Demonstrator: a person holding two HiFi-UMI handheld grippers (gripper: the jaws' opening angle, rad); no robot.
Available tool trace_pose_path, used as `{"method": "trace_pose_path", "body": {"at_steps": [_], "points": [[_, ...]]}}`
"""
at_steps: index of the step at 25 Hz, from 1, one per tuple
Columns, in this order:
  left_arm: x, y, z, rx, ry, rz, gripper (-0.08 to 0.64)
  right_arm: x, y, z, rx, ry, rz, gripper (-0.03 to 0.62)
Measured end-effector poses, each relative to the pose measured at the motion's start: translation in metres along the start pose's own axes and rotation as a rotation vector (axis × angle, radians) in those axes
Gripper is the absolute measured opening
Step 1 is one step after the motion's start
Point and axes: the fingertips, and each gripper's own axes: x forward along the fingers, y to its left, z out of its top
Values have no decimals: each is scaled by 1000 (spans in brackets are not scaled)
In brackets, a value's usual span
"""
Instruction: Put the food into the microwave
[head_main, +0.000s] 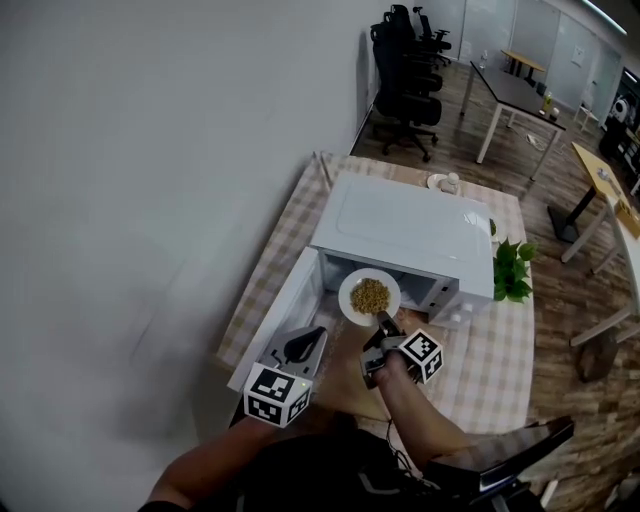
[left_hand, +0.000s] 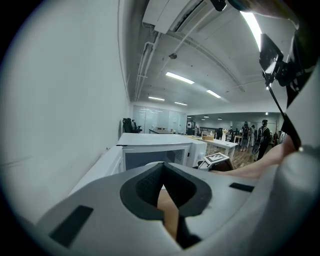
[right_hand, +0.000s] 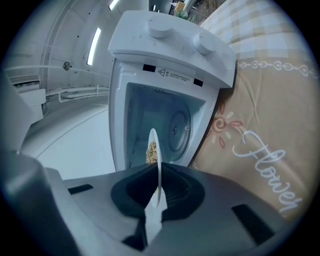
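White round plate (head_main: 352, 300), a heap of yellow-brown grainy food (head_main: 370, 295) at its middle, and it hangs right at the mouth of the open microwave (head_main: 400, 225), at six o'clock from the white box. The right gripper (head_main: 384, 322) pinches the rim at the plate's five o'clock. That gripper's own view has the plate edge-on, a thin white blade clamped between the pads, and looks into the cavity at the round turntable (right_hand: 179, 131), which the head view does not show. The head view gives the plate's full face, the door (head_main: 285, 305) swung wide at its nine o'clock, and the left gripper (head_main: 305, 345) at eight o'clock, jaws pressed together on nothing.
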Motion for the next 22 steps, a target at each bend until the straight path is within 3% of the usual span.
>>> {"method": "trace_pose_path", "body": {"at_steps": [11, 16, 22], "points": [[20, 10, -18, -17, 67, 33, 8, 46, -26, 16, 40, -5, -69, 17], [26, 11, -13, -54, 40, 19, 8, 62, -39, 24, 65, -15, -101, 17], [29, 21, -12, -54, 49, 54, 9, 78, -52, 31, 92, -37, -144, 17]]}}
